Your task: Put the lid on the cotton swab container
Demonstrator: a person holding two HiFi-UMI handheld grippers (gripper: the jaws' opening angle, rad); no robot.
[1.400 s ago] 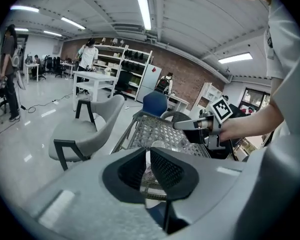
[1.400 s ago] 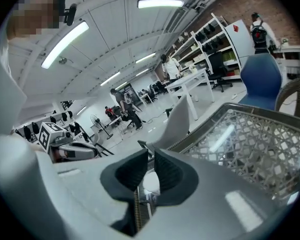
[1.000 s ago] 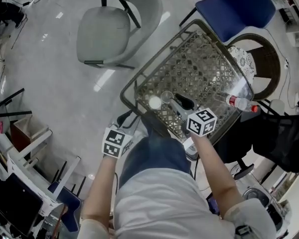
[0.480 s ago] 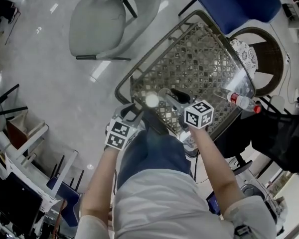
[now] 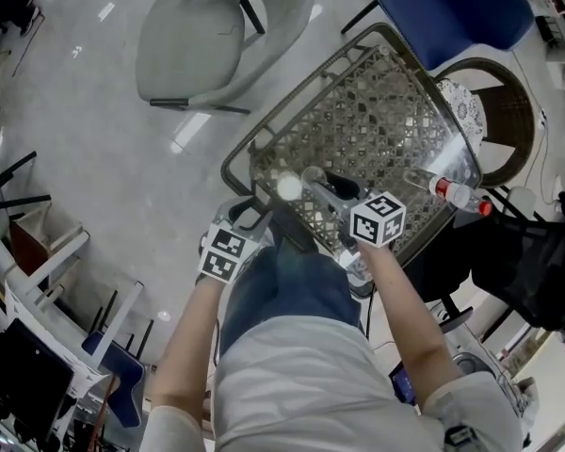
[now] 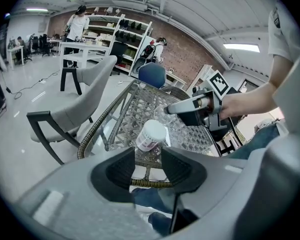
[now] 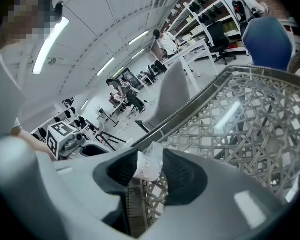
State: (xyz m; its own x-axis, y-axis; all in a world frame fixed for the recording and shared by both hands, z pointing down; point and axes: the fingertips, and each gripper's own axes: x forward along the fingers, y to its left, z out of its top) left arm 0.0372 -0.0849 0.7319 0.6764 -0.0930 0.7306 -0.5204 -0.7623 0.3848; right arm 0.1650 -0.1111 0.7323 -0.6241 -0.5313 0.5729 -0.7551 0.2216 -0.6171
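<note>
The cotton swab container (image 5: 289, 187), a small tub with a white top and a printed label, stands upright near the front edge of the glass-topped wicker table (image 5: 386, 111). A clear round lid (image 5: 313, 178) seems to lie on the glass right beside it. My right gripper (image 5: 324, 189) reaches in from the right, open, with its tips by the lid. In the right gripper view the container (image 7: 148, 160) shows between the spread jaws (image 7: 149, 168). My left gripper (image 5: 252, 217) hovers at the table's edge, open and empty, with the container (image 6: 151, 135) just beyond its jaws (image 6: 147, 157).
A water bottle (image 5: 455, 194) with a red cap lies at the table's right edge. A grey chair (image 5: 193, 45) stands to the far left, a blue chair (image 5: 452, 8) behind the table and a wicker seat (image 5: 501, 111) to the right. People work at desks far off.
My left gripper has come a little closer to the table's edge. The right gripper and the container have hardly moved.
</note>
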